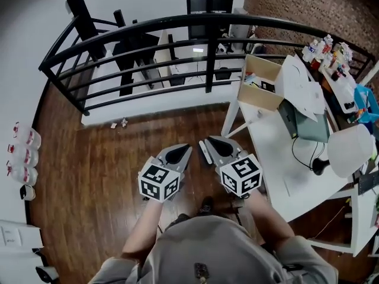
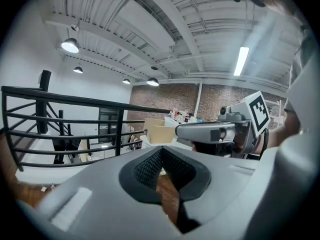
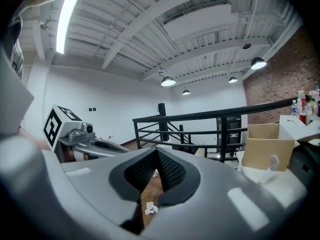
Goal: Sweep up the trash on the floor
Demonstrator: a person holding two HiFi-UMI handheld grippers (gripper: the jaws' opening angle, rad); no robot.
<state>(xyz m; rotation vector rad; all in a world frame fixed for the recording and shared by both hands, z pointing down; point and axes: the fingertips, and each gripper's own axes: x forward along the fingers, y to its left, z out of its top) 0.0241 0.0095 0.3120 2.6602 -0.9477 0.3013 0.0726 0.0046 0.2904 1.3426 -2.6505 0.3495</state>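
At the far left of the head view, a row of bottles (image 1: pixel 21 155) with red labels sits along the white wall (image 1: pixel 18 52). A black railing (image 1: pixel 207 23) curves across the top of the view, mounted above a white ledge (image 1: pixel 148 108). The trash (image 1: pixel 118 123), a few small pale scraps, lies on the wood floor (image 1: pixel 89 170) at the foot of that ledge, to the left of both grippers and well ahead of them. The left gripper (image 1: pixel 181 152) is held in front of the person and points away from the body, with its marker cube (image 1: pixel 159 181) facing up. Its jaws are closed together with nothing gripped, and only floor shows through the notch behind the pads. The right gripper (image 1: pixel 213 145) is held just beside it without touching it and points the same way. Its jaws are likewise closed and empty. In the right gripper view, one crumpled white scrap (image 3: pixel 149 209) shows on the floor through the notch, below the jaws and clear of them. At the right stands a white table (image 1: pixel 278 158) carrying an open cardboard box (image 1: pixel 259 93).
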